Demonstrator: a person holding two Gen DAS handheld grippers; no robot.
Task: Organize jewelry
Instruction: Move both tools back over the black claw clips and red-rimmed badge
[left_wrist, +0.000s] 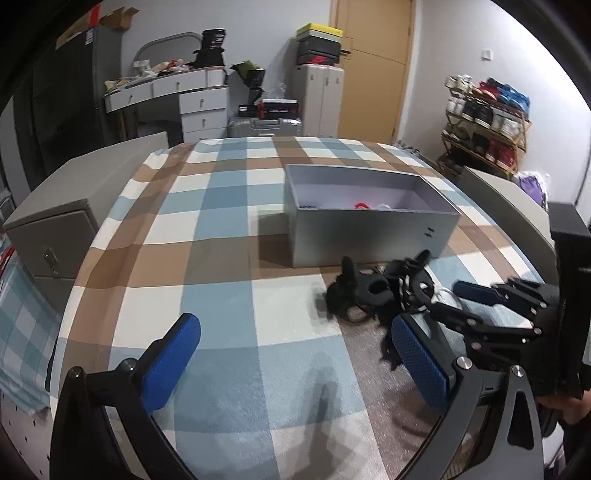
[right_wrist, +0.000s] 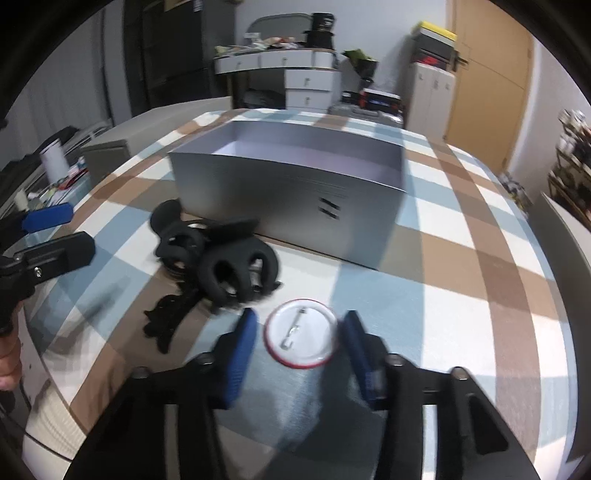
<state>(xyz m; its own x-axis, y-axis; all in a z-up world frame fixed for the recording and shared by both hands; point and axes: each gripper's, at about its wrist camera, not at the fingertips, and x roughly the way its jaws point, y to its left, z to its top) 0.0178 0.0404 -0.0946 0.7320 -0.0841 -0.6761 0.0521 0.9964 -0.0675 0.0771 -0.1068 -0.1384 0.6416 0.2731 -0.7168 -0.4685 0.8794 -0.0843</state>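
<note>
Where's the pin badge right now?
Right wrist view: the pin badge lies face-down on the checked cloth between the right gripper's open fingers, beside the black hair clips.

A home bedroom: shoe rack (left_wrist: 487, 122), drawered dresser (left_wrist: 184, 99), suitcase (left_wrist: 266, 127), wooden door (left_wrist: 373, 70).

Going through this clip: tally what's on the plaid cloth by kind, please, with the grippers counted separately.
Grey open box: 1
White round pin badge, lying pin side up: 1
Heap of black accessories: 1 tangled heap, single pieces cannot be counted
Grippers: 2, left gripper and right gripper
Total: 3 on the cloth, plus 2 grippers
</note>
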